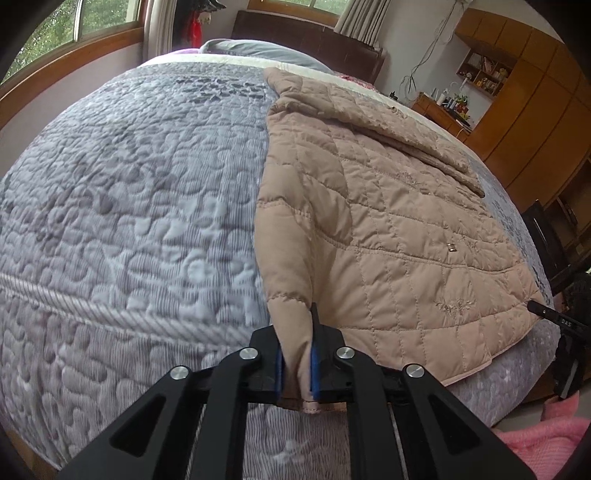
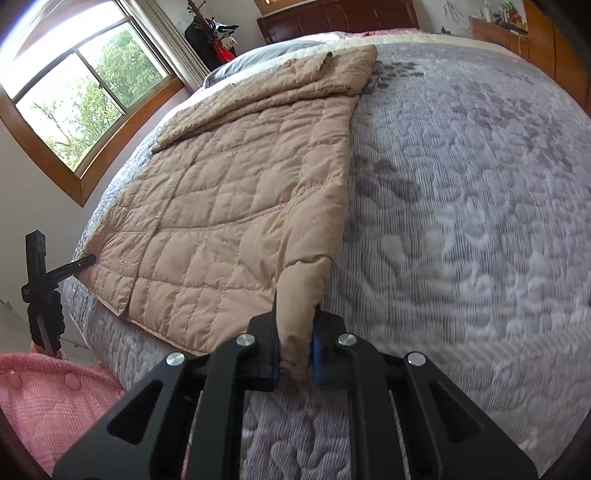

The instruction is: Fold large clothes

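The left gripper (image 1: 296, 354) is clamped on a pinched fold of the tan quilted coat (image 1: 388, 206) at its near hem, the blue pads (image 1: 314, 369) pressing the cloth from both sides, with a strip of hem hanging just below them. The right gripper (image 2: 295, 350) is likewise closed on a bunched corner of the coat (image 2: 229, 192), cloth filling the narrow gap between its pads (image 2: 317, 360). Each gripper shows in the other's view at the far hem corner of the coat: the right one (image 1: 543, 312) touching the coat's edge, the left one (image 2: 79, 264) touching the opposite corner. A pink knit sleeve (image 2: 48, 402) lies just beside the bed's near edge, below the coat. The coat lies spread flat on the grey quilted bedspread (image 1: 122, 192), its hem at the near edge of the bed and its length running away toward the headboard, with a sleeve folded across its upper part. Beyond the coat, a grey pillow (image 1: 251, 50) sits at the head of the bed, against a dark wooden headboard (image 2: 332, 16). To one side of the bed is a wood-framed window (image 2: 85, 96) with curtains; to the other, wooden cabinets (image 1: 535, 92) and a cluttered desk (image 1: 447, 105).
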`<move>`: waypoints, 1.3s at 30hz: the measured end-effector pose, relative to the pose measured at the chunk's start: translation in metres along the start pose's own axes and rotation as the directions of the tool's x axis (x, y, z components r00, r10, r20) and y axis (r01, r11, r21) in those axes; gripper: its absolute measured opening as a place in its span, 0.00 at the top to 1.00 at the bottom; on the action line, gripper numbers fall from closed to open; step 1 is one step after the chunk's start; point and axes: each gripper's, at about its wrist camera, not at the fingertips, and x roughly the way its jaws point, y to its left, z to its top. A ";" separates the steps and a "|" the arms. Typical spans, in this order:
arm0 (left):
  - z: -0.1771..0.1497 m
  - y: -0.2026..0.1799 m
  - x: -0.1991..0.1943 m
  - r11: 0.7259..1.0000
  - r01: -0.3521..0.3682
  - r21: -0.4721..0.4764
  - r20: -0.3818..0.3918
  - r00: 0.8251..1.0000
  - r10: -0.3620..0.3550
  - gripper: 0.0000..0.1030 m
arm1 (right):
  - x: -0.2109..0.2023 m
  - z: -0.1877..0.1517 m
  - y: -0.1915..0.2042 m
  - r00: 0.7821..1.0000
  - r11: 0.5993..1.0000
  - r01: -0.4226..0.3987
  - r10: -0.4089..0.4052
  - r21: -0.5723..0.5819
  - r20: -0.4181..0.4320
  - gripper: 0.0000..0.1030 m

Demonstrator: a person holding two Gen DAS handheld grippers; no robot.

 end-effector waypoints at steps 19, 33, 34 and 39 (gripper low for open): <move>0.015 -0.005 -0.014 0.999 0.010 0.034 0.025 1.000 -0.011 0.90 | -0.012 0.008 -0.012 0.996 0.995 -0.086 0.084 0.055 0.040 0.90; 0.170 -0.039 -0.026 0.989 0.056 0.140 0.230 0.969 -0.087 0.90 | -0.065 0.163 0.002 0.971 0.990 -0.112 0.128 -0.088 0.203 0.91; 0.186 -0.040 -0.023 0.989 0.058 0.137 0.238 0.967 -0.089 0.90 | -0.063 0.176 0.001 0.971 0.990 -0.115 0.129 -0.084 0.202 0.91; 0.242 -0.044 0.000 0.992 0.058 0.110 0.240 0.967 -0.083 0.90 | -0.041 0.237 -0.008 0.974 0.992 -0.119 0.125 -0.040 0.191 0.91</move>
